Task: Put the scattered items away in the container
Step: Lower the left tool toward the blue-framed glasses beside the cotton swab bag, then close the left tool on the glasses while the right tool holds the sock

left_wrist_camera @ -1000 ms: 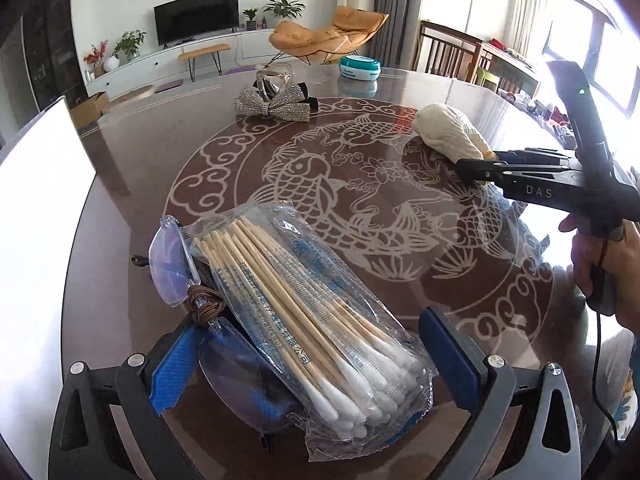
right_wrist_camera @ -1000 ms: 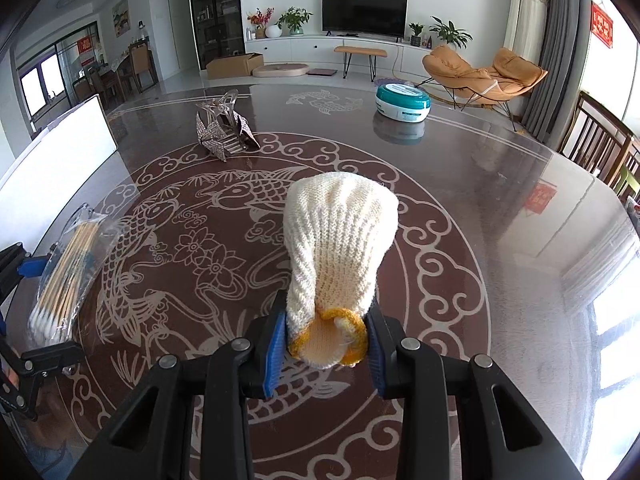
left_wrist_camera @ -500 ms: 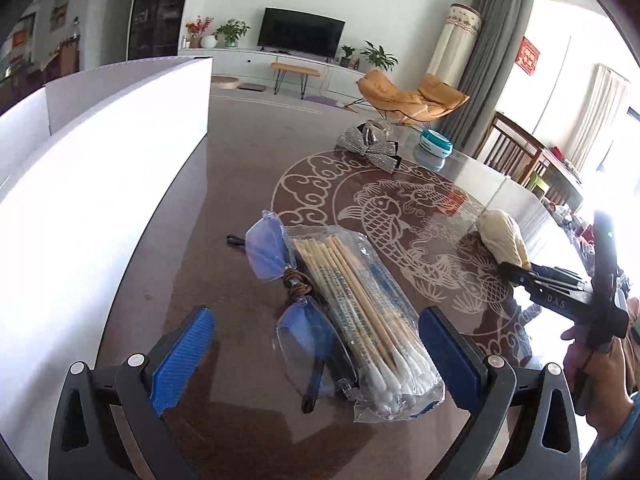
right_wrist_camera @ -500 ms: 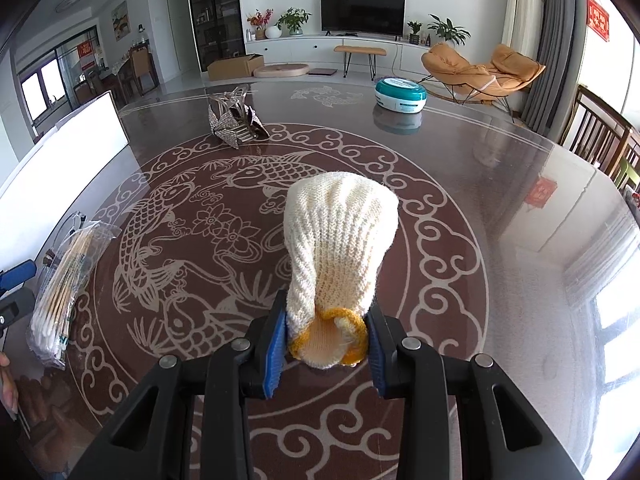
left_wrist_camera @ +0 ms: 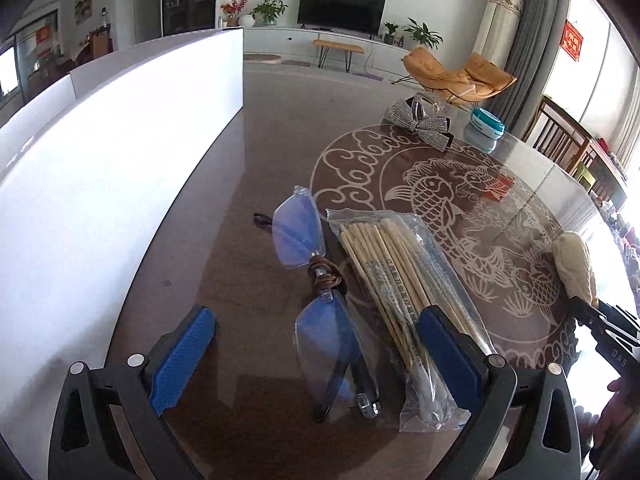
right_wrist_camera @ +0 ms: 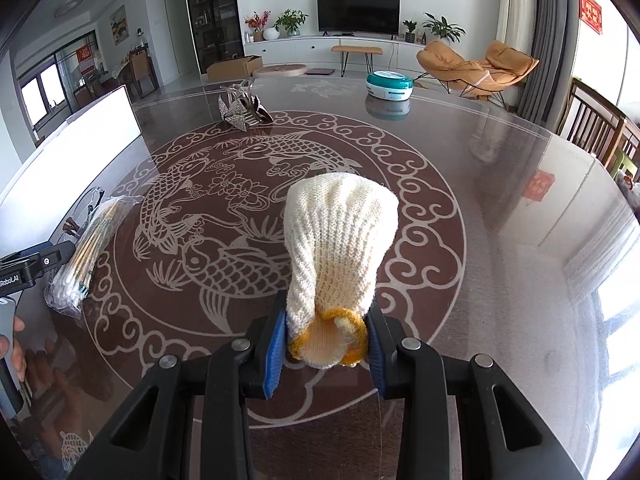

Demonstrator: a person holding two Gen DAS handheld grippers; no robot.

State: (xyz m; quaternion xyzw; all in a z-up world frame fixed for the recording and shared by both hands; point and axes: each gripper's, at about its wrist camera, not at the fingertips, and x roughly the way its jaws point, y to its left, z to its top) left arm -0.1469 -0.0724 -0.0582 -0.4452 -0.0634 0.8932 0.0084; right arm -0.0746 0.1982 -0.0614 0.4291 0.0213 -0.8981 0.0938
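The cream knitted glove with a yellow cuff (right_wrist_camera: 340, 248) is clamped at its cuff between the blue-padded fingers (right_wrist_camera: 276, 344) of the right gripper (right_wrist_camera: 326, 346), its knitted body sticking out ahead of them above the brown desk with a pale carp-and-cloud pattern (right_wrist_camera: 500, 208). Ahead and to the left of these fingers a clear plastic bag of wooden cotton swabs (right_wrist_camera: 86, 252) lies flat on the desk, and well beyond it stands the white wall of the container (right_wrist_camera: 76, 152). Far ahead rest a silver sequinned bow (right_wrist_camera: 244, 114) and, to its right, a round teal-and-white case (right_wrist_camera: 389, 85). In the left wrist view, the left gripper (left_wrist_camera: 316, 356) has its blue-padded fingers (left_wrist_camera: 184, 356) spread wide and empty of any grip, hanging above the desk. Between them lies a pair of rimless glasses with blue-tinted lenses (left_wrist_camera: 320, 300), one lens close to the fingers and the other farther ahead. The swab bag (left_wrist_camera: 404, 292) lies just beside the glasses, its near end passing behind the right-hand finger. The container (left_wrist_camera: 120, 168) rises to the left of these fingers, and the glove (left_wrist_camera: 574, 266) shows far to their right.
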